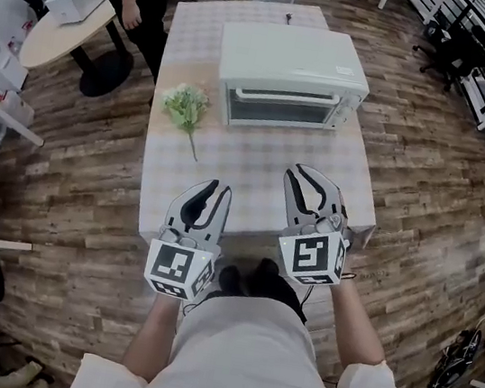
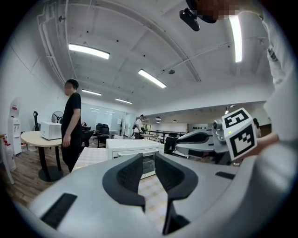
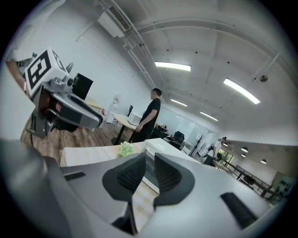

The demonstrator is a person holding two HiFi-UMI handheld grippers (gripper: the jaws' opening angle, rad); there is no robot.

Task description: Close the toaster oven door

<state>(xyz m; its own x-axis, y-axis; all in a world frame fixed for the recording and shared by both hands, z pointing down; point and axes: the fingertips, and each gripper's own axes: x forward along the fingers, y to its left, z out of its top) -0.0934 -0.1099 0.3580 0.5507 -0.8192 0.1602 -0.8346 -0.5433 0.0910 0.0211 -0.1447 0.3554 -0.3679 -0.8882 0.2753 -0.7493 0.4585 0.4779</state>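
— Where's the door point(image 1: 283, 110)?
— Upright against the toaster oven point(image 1: 292, 55), mid-table. Your left gripper point(image 1: 214, 189) and right gripper point(image 1: 307, 179) hover empty, jaws slightly apart. A careless forward swing could snag its handle point(image 1: 281, 97).

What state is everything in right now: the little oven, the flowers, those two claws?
Toaster oven door: closed.
Flower bunch: lying flat on the table.
Left claw: slightly open, empty.
Right claw: slightly open, empty.
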